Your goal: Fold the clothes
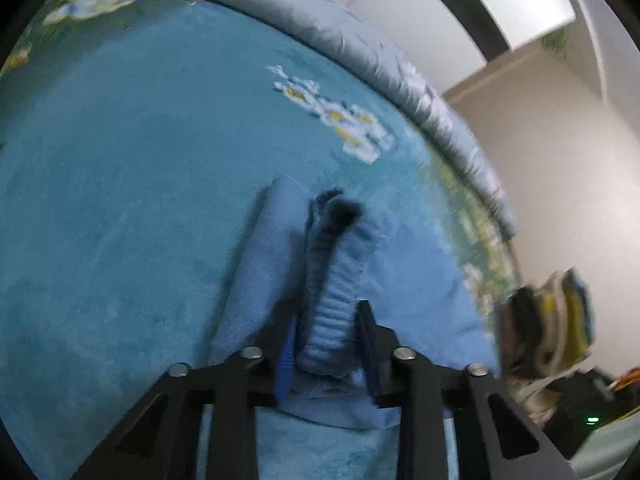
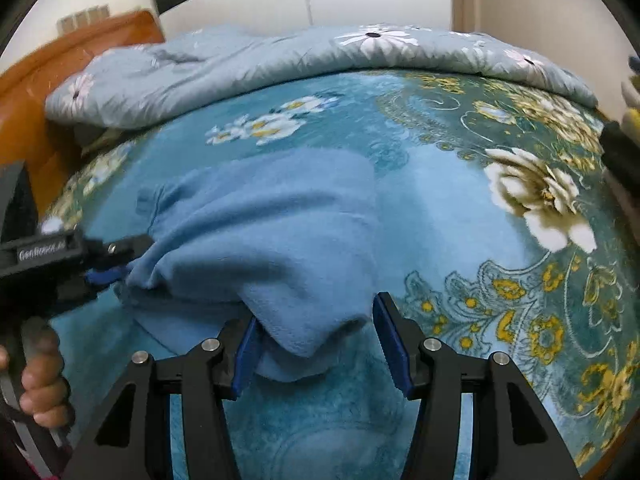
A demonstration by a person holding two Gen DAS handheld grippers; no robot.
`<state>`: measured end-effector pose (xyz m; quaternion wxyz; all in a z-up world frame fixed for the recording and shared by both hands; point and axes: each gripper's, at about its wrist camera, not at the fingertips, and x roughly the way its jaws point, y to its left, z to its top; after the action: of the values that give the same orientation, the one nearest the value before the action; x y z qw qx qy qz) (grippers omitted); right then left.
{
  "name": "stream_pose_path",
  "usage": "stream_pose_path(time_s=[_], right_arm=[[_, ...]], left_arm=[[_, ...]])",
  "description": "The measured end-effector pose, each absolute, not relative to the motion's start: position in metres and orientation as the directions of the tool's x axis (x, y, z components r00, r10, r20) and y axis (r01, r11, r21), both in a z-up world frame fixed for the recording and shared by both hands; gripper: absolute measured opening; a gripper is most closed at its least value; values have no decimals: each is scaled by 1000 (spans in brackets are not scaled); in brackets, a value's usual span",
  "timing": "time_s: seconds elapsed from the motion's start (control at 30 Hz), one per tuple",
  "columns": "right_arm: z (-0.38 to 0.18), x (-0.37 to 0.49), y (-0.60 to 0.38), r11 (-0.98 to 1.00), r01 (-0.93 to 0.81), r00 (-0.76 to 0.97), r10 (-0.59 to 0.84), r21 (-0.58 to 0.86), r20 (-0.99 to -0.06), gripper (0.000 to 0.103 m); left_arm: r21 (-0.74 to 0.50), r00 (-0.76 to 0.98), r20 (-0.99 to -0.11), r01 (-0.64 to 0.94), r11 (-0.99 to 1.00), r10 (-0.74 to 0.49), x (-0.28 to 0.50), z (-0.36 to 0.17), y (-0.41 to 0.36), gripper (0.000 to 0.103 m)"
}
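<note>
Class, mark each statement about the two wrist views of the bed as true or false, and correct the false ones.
1. The left tongs are closed on a ribbed edge of the blue garment. True.
2. The right tongs are clamped shut on the garment. False: their jaws stand apart, with a fold of cloth lying between them.
3. The garment lies on a teal floral blanket. True.
4. The grey-blue duvet covers the garment. False: it is bunched at the far side of the bed, apart from the garment.
5. The headboard is white. False: it is orange-brown wood.
</note>
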<state>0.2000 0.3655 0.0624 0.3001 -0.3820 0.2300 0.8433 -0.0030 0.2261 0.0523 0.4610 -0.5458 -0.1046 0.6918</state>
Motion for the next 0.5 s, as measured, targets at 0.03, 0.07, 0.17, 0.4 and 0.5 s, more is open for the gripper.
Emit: stream_pose_path(time_s=[0.03, 0.07, 0.17, 0.4, 0.5], right_arm=[[65, 202, 366, -706, -688, -536, 339, 168, -773, 56], [69, 203, 364, -708, -689, -540, 358, 156, -762, 56], [84, 207, 354, -717, -689, -549, 420, 107, -723, 56], [57, 223, 376, -638, -753, -467, 343, 163, -815, 56], [57, 222, 379, -651, -743, -462, 328, 157, -824, 56]], left_arm=[[-664, 17, -636, -520, -537, 771, -4, 57, 221, 27], [-677, 12, -615, -521, -520, 789, -5, 63, 216, 27], [-649, -25, -566, -602, -464, 824, 1, 90, 207, 27], [-638, 34, -670, -537, -552, 741, -24, 32, 205, 27], [-637, 33, -666, -545, -546, 745, -24, 25, 202, 30]])
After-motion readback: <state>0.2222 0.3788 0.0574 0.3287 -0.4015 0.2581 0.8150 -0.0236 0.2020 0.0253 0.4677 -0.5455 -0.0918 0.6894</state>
